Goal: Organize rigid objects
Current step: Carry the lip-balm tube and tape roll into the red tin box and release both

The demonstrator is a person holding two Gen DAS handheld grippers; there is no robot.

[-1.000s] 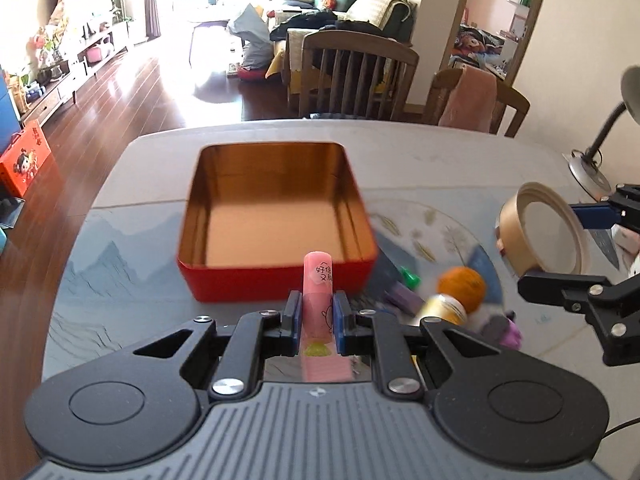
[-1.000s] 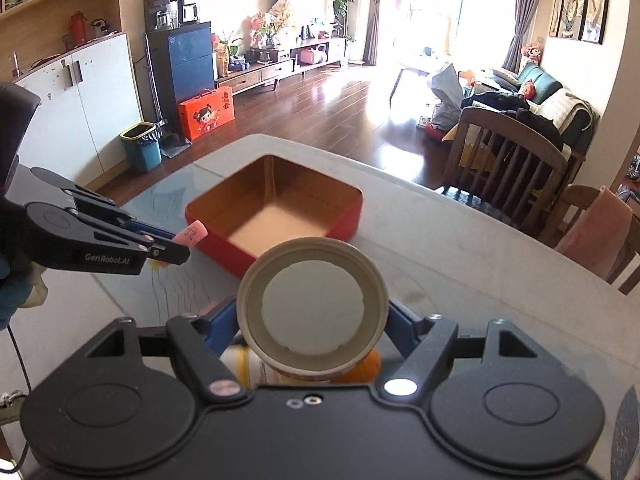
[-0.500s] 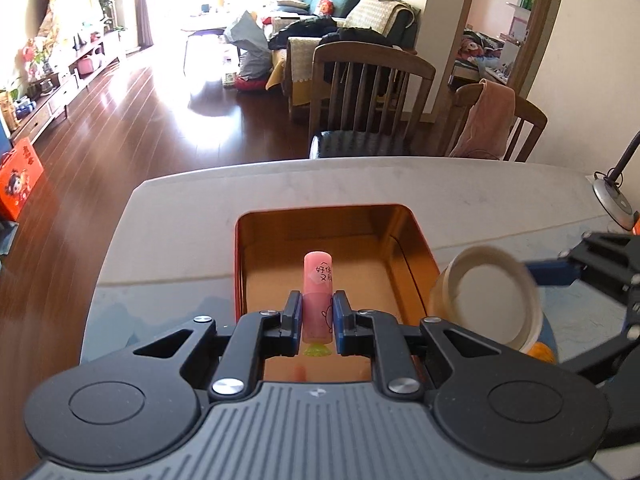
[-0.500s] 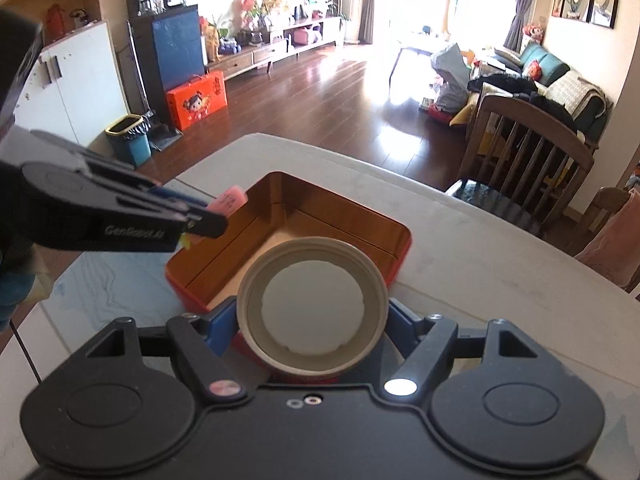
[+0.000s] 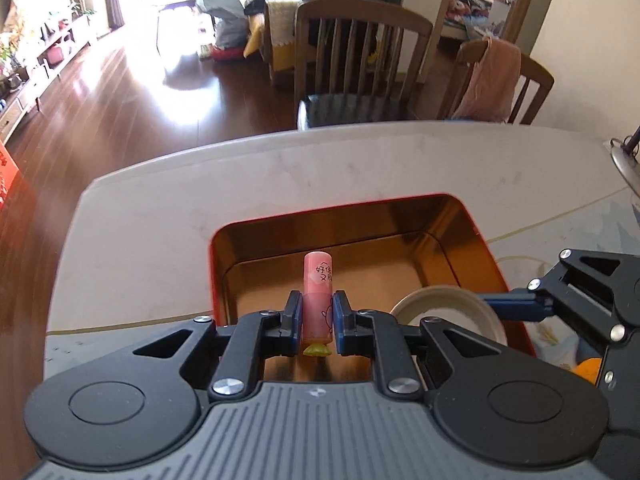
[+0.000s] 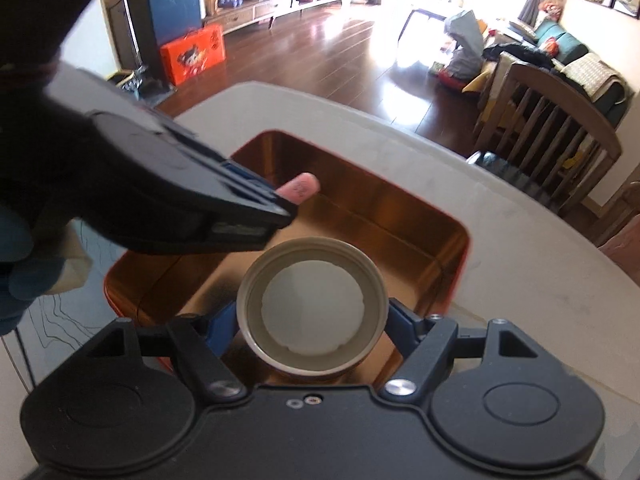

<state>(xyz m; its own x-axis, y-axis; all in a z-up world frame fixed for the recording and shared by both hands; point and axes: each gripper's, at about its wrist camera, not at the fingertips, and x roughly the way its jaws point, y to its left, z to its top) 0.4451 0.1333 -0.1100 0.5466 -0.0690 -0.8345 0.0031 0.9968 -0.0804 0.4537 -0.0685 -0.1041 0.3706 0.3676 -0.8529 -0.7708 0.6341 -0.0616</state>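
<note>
My left gripper (image 5: 316, 318) is shut on a pink tube (image 5: 318, 296) with black writing and a yellow-green base, held over the open red tin (image 5: 486, 248) with a gold inside. My right gripper (image 6: 312, 320) is shut on a round beige lid (image 6: 312, 306) with a white inner disc, held over the tin's (image 6: 440, 216) near part. The lid (image 5: 448, 312) and right gripper (image 5: 520, 304) show at the right of the left wrist view. The left gripper (image 6: 280, 204) and tube tip (image 6: 300, 188) show in the right wrist view, above the tin's left side.
The tin sits on a pale table (image 5: 320, 168) with a printed mat under its near side (image 6: 60, 320). An orange object (image 5: 586, 368) lies at the right. Two wooden chairs (image 5: 360, 56) stand behind the far edge. A lamp base (image 5: 624, 160) is at far right.
Both grippers have moved forward over the tin, each still holding its object. The lid has come down lower into the tin's near right part.
</note>
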